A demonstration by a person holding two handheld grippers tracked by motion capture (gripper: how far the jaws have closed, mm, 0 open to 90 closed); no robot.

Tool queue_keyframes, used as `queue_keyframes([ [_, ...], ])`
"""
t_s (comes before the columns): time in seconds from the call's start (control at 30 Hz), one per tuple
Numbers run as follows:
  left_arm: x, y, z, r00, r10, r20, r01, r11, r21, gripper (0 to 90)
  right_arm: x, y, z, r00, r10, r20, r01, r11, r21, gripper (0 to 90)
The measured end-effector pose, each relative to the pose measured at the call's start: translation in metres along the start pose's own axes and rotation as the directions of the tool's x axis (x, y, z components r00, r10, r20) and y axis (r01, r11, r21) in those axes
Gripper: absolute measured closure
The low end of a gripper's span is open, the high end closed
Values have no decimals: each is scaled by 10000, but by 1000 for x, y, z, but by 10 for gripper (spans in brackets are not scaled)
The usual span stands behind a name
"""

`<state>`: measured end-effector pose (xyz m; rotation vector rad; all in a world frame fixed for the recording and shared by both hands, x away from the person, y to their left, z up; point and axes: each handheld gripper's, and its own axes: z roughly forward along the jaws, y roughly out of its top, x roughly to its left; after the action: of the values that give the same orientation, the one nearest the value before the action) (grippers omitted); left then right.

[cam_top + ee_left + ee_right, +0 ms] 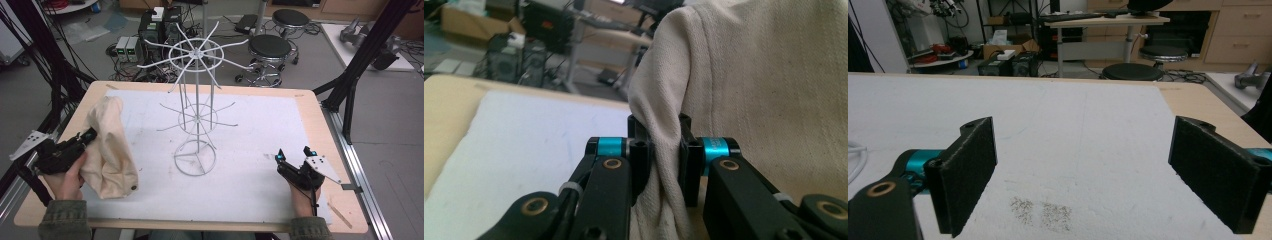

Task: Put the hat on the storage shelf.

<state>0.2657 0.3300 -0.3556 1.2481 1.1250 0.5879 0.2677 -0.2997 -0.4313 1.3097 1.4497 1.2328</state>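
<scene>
A person sat at a wooden table (pixel 320 125) covered by one white mat (pixel 260 135), holding one gripper in each hand.

The left gripper (pixel 87 136) was at the table's left edge, its jaws clamped on a fold of one cream cloth bag (pixel 107 145). The left gripper view showed the fabric (pixel 749 100) pinched tight between the two jaws and rising above and to the right of them. To the left of those jaws lay bare mat and a strip of table edge. In the high view the bag hung in a bunch just right of the gripper, its lower end resting on the mat near the front edge, with one small dark stud near its bottom corner.

One white wire rack (pixel 196 107) stood upright on the mat, well apart from both grippers and roughly between them, farther from the person. It had two tiers of radiating arms and one ring base.

The right gripper (pixel 294 155) rested near the front right of the mat, its jaws spread wide and holding nothing. The right gripper view showed its two black pads (pixel 968 175) far apart with open mat (pixel 1073 135) ahead, a faint grey smudge (pixel 1043 212) just in front of them, and the table's bare wood edge to the right.

Beyond the far edge stood two black stools (pixel 270 47).
</scene>
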Motion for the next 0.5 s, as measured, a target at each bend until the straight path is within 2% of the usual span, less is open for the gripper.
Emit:
queue_keyframes([
  [0.03, -1, 5, -1, 9994, 14, 339, -9, 9999, -159, 802, 0, 0, 0, 10000, -43, -21, 43, 10000, -15, 111],
  [0.1, -2, 13, -1, 9979, 48, 652, -33, 9998, -217, 801, 0, 0, 0, 9999, -107, 98, 108, 9999, -92, 110],
  [0.13, -6, 20, -2, 9970, 196, 747, -174, 9994, -300, 801, 0, 0, 0, 9999, -115, 129, 116, 9998, -133, 111],
  [0.27, -11, 29, -2, 9945, 291, 1009, -241, 9984, -510, 801, -1, 1, -1, 9998, -68, 173, 71, 9998, -166, 111],
  [0.37, -17, 37, -2, 9893, 338, 1416, -241, 9973, -697, 801, 0, 1, -1, 9999, -103, 131, 105, 9998, -152, 110],
  [0.47, -23, 44, 0, 9806, 506, 1894, -341, 9954, -892, 801, 0, 1, -1, 9998, -112, 144, 115, 9998, -159, 111],
  [0.5, -25, 49, 1, 9688, 541, 2420, -309, 9946, -987, 801, 0, 1, -1, 9998, -113, 179, 117, 9997, -208, 111],
])
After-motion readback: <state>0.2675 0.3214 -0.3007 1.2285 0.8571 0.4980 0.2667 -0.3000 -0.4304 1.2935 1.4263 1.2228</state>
